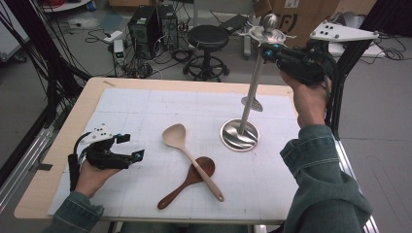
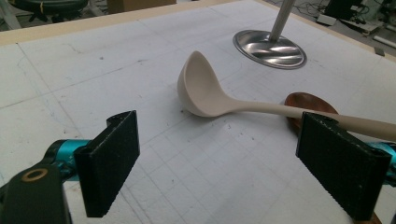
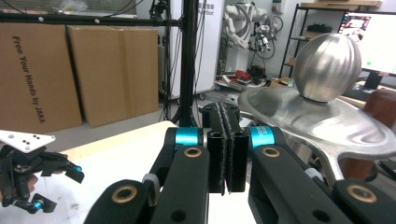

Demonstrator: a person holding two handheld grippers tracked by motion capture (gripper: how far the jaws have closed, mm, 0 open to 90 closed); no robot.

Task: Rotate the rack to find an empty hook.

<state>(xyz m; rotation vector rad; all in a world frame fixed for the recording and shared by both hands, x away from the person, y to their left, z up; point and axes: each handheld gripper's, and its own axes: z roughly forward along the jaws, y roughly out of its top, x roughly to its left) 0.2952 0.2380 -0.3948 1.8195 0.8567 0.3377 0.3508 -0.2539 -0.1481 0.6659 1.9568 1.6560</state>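
A cream ladle (image 1: 177, 137) (image 2: 201, 88) lies mid-table with its handle crossing a brown wooden spoon (image 1: 187, 183) (image 2: 308, 102). My left gripper (image 1: 132, 146) (image 2: 219, 163) rests low at the table's left, pointing at the ladle. It is open and holds nothing. A steel utensil stand (image 1: 239, 135) (image 2: 271, 49) rises at the right, topped by a ball (image 3: 327, 65) over a hook plate (image 3: 308, 121). My right gripper (image 1: 267, 52) (image 3: 225, 116) hangs in the air beside that top. It is shut, pads pressed together with nothing between them.
A white gridded mat (image 1: 145, 111) covers the wooden table (image 1: 63, 141). A small steel piece (image 1: 252, 103) hangs low on the stand's pole. Beyond the far edge stand a black stool (image 1: 208, 39), computer towers (image 1: 145, 29) and cardboard boxes (image 3: 107, 70).
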